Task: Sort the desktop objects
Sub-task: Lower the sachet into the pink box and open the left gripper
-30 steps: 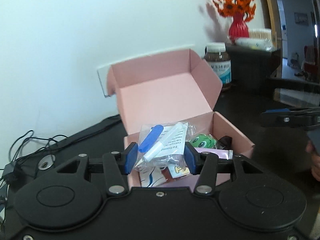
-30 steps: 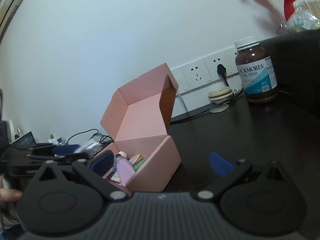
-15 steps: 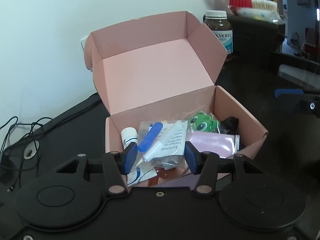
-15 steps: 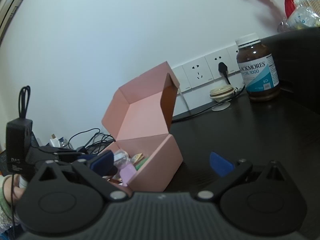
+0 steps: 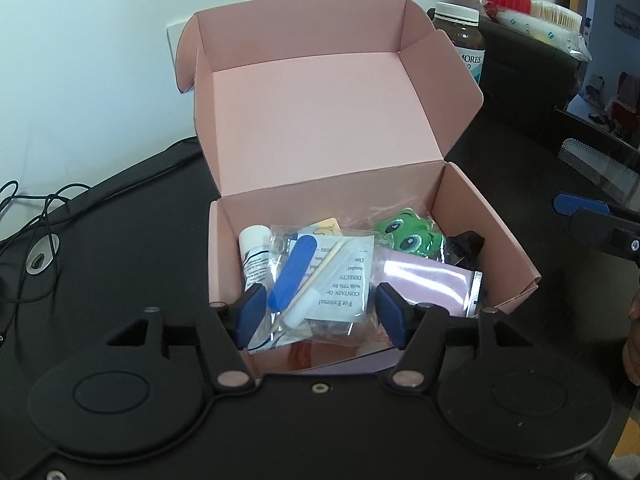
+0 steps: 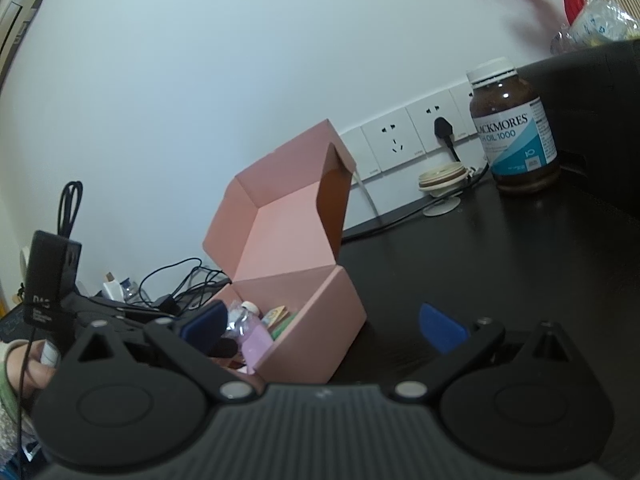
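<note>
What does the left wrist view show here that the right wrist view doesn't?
Only the left wrist view looks down into the pink box: the clear plastic packet between the left gripper fingers, a green frog toy, a pink foil pouch and a white tube.

Only the right wrist view shows the wall sockets, the black plug and the open, empty right gripper.

Both show the box with its lid up, the brown supplement bottle and the black desk.

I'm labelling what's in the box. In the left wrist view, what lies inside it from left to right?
White tube → blue stick in clear bag → green frog toy → black item.
</note>
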Tool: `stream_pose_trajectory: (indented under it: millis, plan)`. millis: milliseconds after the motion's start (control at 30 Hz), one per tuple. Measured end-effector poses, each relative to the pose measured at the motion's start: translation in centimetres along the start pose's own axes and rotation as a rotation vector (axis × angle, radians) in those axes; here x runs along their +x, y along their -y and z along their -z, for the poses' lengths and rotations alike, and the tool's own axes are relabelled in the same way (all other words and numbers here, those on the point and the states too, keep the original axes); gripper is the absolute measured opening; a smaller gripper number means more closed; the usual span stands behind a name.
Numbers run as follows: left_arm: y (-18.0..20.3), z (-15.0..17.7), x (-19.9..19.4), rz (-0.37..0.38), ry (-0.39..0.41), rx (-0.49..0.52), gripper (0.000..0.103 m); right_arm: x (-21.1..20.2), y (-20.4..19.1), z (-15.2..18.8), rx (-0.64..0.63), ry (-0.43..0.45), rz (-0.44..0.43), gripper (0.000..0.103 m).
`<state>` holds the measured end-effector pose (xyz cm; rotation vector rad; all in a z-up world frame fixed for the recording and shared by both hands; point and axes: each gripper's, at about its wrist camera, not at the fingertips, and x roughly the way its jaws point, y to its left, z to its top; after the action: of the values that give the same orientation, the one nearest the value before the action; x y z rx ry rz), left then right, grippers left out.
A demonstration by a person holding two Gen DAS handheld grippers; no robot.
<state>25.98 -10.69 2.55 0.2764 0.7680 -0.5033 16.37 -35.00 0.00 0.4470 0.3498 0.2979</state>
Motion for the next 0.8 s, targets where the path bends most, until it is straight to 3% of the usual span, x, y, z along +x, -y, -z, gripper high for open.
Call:
stream_pose_trajectory:
  millis: [33,133,400,467,800]
  plan:
    - [0.1,-0.1,0.0,-0.001,-0.004,0.0,0.064,0.0,0.0,0.0,0.001,-0.001,-0.001,0.102]
    - [0.2,-0.4,-0.4,0.01,0.001,-0.01,0.087,0.1,0.1,0.0,0.005,-0.002,-0.003,0.102]
    - [1.3,-1.7,-1.7,-0.003,0.103,0.013,0.088,0.3,0.4,-0.1,0.021,-0.012,-0.015,0.102]
    - [1.4,-1.9,-0.9,-0.01,0.096,0.003,0.092,0.3,0.6,-0.1,0.029,-0.016,-0.017,0.102]
    - [1.9,-1.0,1.6,-0.004,0.037,0.04,0.093,0.4,0.8,-0.1,0.043,-0.023,-0.012,0.102]
